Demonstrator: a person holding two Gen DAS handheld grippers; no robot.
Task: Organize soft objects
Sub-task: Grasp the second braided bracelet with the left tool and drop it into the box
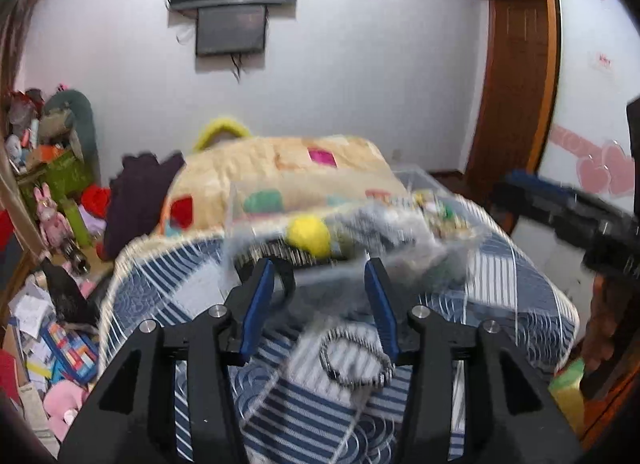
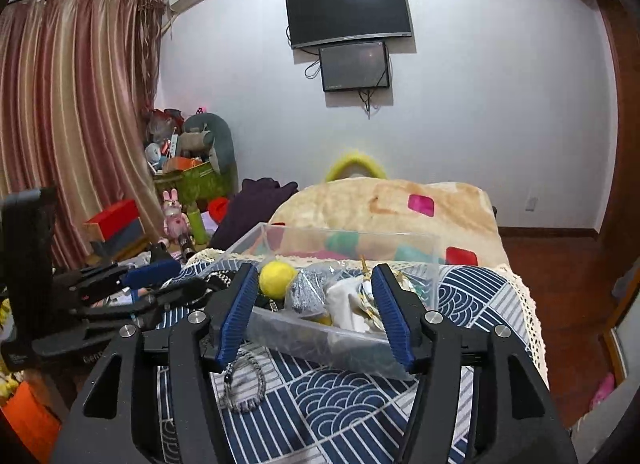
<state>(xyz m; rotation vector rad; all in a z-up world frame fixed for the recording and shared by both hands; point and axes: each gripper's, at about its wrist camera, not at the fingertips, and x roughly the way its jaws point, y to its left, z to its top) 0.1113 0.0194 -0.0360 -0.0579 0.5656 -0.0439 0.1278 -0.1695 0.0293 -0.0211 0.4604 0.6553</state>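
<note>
Both hand-held grippers, left and right, are spread empty over one clear bin holding one yellow ball; one bracelet lies on the bed.

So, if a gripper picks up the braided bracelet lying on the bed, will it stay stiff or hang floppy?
Probably floppy: the braided bracelet lies as a loose, uneven loop on the quilt. It looks thin and likely light. Its woven surface may grip the pads rather than slip.
</note>
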